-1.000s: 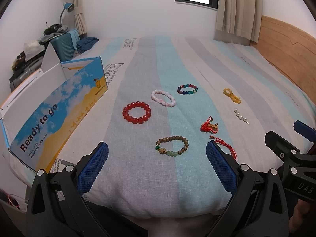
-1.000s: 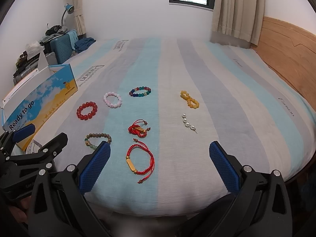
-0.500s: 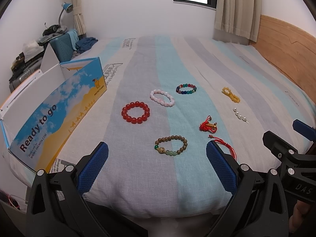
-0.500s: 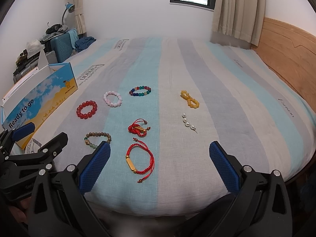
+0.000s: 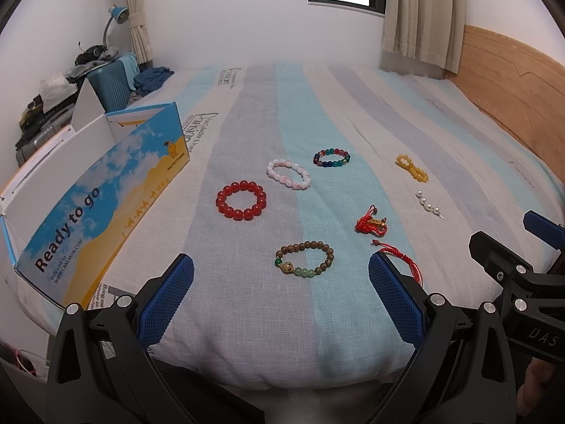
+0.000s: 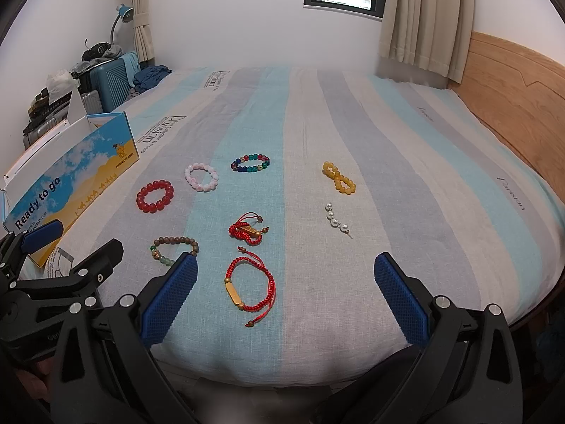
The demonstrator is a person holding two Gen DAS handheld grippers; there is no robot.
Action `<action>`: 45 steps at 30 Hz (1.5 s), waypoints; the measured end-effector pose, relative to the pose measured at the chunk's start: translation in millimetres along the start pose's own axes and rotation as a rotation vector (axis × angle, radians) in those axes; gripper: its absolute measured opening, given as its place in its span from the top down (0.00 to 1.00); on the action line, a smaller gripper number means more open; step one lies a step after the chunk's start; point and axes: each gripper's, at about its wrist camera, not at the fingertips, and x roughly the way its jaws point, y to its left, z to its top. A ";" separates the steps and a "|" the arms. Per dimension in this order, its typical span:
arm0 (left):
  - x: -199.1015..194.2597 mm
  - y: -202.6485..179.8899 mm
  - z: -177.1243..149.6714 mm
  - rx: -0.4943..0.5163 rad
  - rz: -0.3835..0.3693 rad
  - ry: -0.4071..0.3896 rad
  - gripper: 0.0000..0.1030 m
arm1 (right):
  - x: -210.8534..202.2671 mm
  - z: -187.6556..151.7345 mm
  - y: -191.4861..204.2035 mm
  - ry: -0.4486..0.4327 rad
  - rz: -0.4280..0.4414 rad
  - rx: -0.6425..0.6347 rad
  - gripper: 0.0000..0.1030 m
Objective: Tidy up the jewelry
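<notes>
You are holding both grippers wide open and empty above the near edge of the bed [image 6: 406,134]; the left gripper [image 5: 280,300] and right gripper [image 6: 286,296] are gripping nothing. Compared with the views a second ago, almost nothing is changing: both cameras are drifting only slightly and every piece is lying where it lay. By that reading, the sorting is not yet under way.

Nearest the right gripper, the red cord bracelet [image 6: 250,288] is lying flat, with the knotted red cord piece [image 6: 247,231] just beyond it. Nearest the left gripper, the wooden bead bracelet [image 5: 304,258] is resting between its fingers' line of sight. Further out, the red bead bracelet [image 5: 241,200], the pink one [image 5: 289,174] and the multicolour one [image 5: 332,157] are sitting apart from each other. To the right, the pearl string [image 6: 337,221] and the yellow bead piece [image 6: 339,177] are lying near each other.

The open box [image 5: 102,194] is standing at the left edge of the bed, the likely place for the jewelry. The wooden bracelet looks the easiest first pick for your left gripper.
</notes>
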 end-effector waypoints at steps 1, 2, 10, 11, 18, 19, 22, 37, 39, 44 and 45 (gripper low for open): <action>0.0 -0.2 0.0 0.000 0.000 0.001 0.06 | 0.0 0.0 0.0 0.000 0.000 -0.001 0.07; 0.0 -0.2 0.0 0.000 0.000 0.001 0.06 | 0.0 -0.1 0.0 0.001 0.000 -0.001 0.07; 0.2 -0.8 -0.5 0.001 -0.001 0.001 0.06 | -0.1 -0.3 0.1 0.000 0.000 0.001 0.07; 0.2 -0.7 -0.5 0.001 0.001 0.000 0.06 | 0.0 -0.2 0.2 0.000 0.000 0.000 0.07; 0.2 -0.7 -0.9 -0.002 -0.001 0.000 0.06 | 0.0 -0.3 0.2 0.001 0.000 0.000 0.07; 0.0 -0.7 -1.2 -0.003 -0.001 -0.001 0.06 | 0.1 -0.2 0.4 0.001 0.001 0.001 0.07; -0.9 -1.5 -2.3 -0.006 -0.003 -0.002 0.06 | 0.1 -0.2 0.4 0.000 0.000 -0.001 0.07; -1.2 -1.3 -1.8 -0.005 -0.004 0.003 0.06 | 0.1 -0.5 0.5 0.000 -0.001 -0.002 0.07; -0.7 -0.9 -1.4 -0.006 -0.003 0.003 0.06 | 0.1 -0.6 0.4 0.001 0.001 -0.002 0.07; 14.2 4.9 -0.1 -0.026 -0.007 0.042 0.06 | 5.2 -2.3 2.6 0.013 0.023 -0.043 0.07; 21.0 7.3 1.0 -0.032 -0.010 0.058 0.06 | 8.5 -2.4 3.9 0.020 0.043 -0.064 0.07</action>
